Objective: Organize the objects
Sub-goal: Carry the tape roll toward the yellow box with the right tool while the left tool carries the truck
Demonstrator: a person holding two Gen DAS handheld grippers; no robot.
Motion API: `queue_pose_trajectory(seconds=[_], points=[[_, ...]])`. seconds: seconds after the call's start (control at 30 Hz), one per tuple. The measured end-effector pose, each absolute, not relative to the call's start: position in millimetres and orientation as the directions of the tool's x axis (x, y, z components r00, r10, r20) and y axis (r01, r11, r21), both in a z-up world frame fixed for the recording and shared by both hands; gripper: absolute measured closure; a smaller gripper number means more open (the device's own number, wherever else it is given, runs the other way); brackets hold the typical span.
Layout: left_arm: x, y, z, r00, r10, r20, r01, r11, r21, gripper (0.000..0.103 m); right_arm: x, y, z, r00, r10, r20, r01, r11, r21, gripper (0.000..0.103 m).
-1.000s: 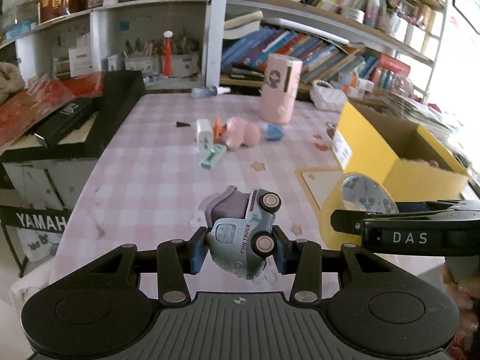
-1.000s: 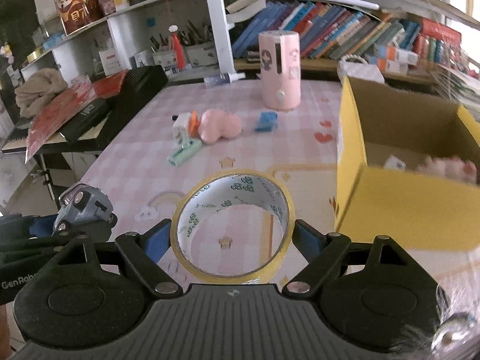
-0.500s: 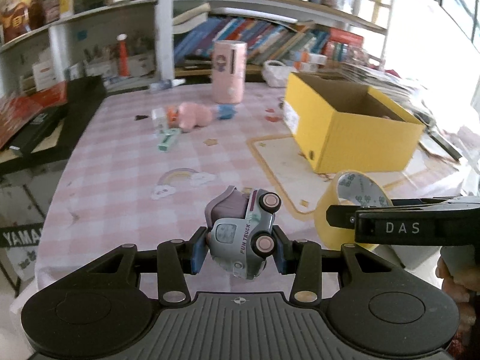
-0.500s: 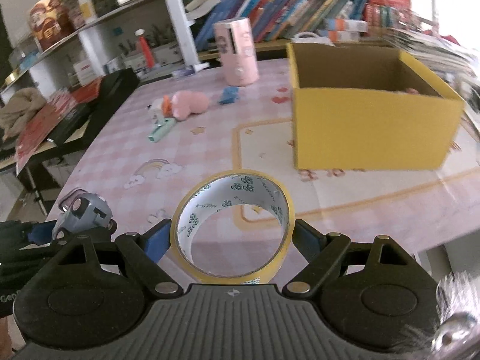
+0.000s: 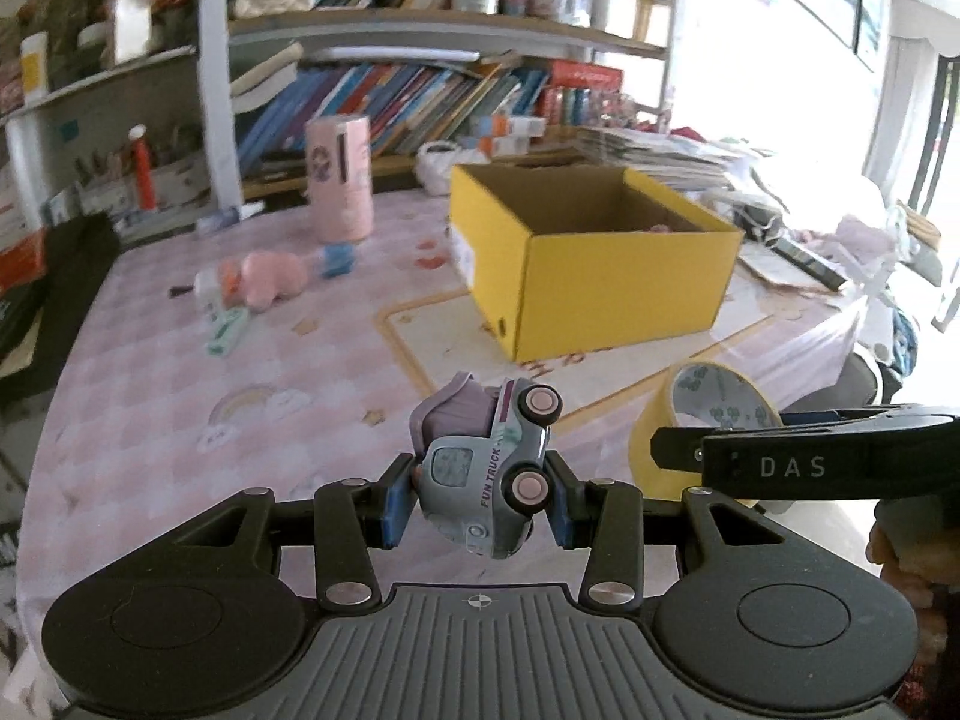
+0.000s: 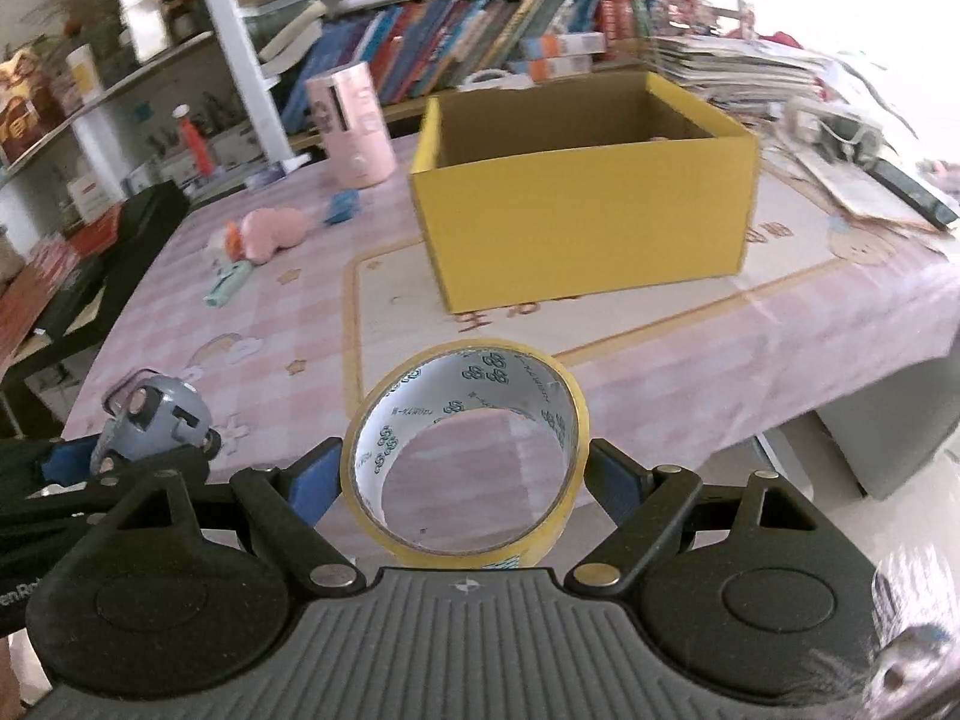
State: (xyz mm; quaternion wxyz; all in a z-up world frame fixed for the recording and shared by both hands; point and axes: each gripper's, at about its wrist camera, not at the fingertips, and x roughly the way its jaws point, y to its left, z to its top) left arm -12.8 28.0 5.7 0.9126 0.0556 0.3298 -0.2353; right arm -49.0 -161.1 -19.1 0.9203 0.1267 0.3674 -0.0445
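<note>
Toy truck [image 5: 489, 468] pinched sideways between the left gripper [image 5: 480, 507] fingers, wheels to the right, lifted clear of the counter [image 5: 168, 372]. Tape roll [image 6: 465, 450] clamped across its width by the right gripper [image 6: 465, 483], hole facing forward. Both carried high, aimed at the open yellow box [image 6: 588, 210], probably for dropping inside; pink plush [image 5: 270, 270] left behind on the counter.

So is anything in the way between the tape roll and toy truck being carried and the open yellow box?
Nothing visible. Past the tape roll in the right gripper and the toy truck in the left gripper, only bare tablecloth leads to the yellow box, whose top is open.
</note>
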Motion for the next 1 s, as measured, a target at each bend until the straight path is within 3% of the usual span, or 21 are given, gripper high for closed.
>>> queue_pose_trajectory(seconds=[0.37,1.0], points=[[-3,-11,5,0.631,-0.454,-0.629,0.551,0.833,-0.049,0.061,-62,-199,-17,0.726,-0.073,-0.684,0.281,0.939,0.197,0.019],[46,-49,14,0.652,-0.473,-0.592,0.566,0.824,-0.036,0.061,-20,-240,-8,0.735,-0.111,-0.669,0.307,0.934,0.182,0.019]])
